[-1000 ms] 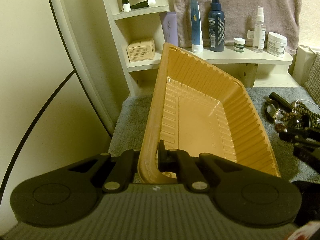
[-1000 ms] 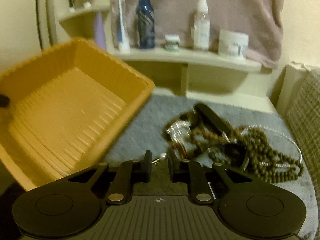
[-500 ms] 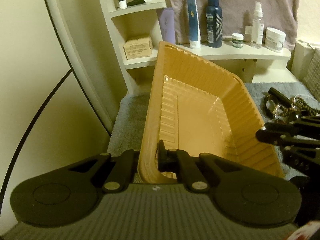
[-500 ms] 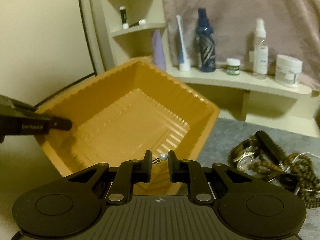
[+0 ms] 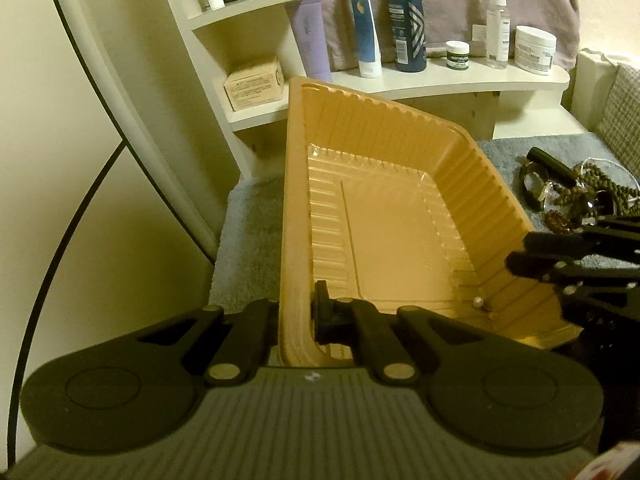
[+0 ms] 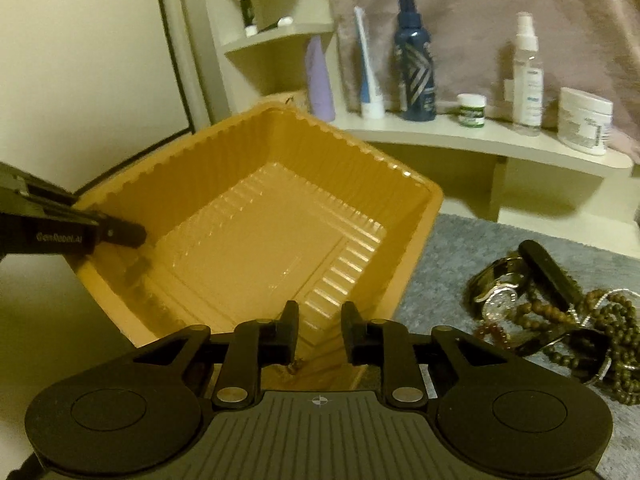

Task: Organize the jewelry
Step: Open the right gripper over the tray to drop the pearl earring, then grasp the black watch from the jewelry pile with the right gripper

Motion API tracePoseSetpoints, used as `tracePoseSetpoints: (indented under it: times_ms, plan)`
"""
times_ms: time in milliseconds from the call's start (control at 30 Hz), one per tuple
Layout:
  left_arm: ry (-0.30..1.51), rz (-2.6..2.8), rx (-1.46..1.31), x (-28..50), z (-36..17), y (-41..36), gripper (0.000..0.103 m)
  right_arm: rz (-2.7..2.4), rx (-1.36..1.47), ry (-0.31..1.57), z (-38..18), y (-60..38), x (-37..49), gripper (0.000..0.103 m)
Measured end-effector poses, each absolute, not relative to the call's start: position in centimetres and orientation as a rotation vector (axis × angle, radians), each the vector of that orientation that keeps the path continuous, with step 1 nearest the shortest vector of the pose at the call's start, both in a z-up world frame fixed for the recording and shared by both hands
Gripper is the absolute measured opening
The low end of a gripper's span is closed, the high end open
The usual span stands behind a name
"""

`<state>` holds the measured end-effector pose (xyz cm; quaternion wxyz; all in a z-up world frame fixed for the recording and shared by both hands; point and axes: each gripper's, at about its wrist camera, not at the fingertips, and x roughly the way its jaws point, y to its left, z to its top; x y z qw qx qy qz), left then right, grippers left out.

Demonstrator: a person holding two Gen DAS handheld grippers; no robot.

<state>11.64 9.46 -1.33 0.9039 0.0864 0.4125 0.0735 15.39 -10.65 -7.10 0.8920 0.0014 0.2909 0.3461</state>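
Note:
My left gripper (image 5: 296, 316) is shut on the near rim of an orange ribbed plastic tray (image 5: 384, 152) and holds it tilted. It also shows in the right wrist view (image 6: 256, 152). A small pearl earring (image 5: 478, 302) lies in the tray's near right corner. My right gripper (image 6: 319, 328) is open and empty over the tray's near edge; it shows from the side in the left wrist view (image 5: 532, 252). A pile of jewelry lies on the grey cloth to the right: a wristwatch (image 6: 500, 300), brown bead strands (image 6: 608, 332) and a black stick (image 6: 548, 268).
A cream shelf (image 6: 480, 136) behind holds bottles, a tube and jars, with a mauve towel (image 6: 460, 8) hanging above. A corner shelf unit (image 5: 240, 60) with a small box stands at the back left. A cream wall with a mirror edge is at the left.
My right gripper carried the pearl earring from the jewelry pile over the tray, then opened. The earring now lies inside the tray. The left gripper kept its hold on the tray.

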Motion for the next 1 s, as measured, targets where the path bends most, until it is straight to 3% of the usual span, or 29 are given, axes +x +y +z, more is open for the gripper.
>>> tracePoseSetpoints:
  times_ms: [1000]
  plan:
    - [0.845,0.155,0.18,11.6,-1.1,9.4,0.003,0.215,0.122,0.66,-10.1,-22.8,17.0,0.027]
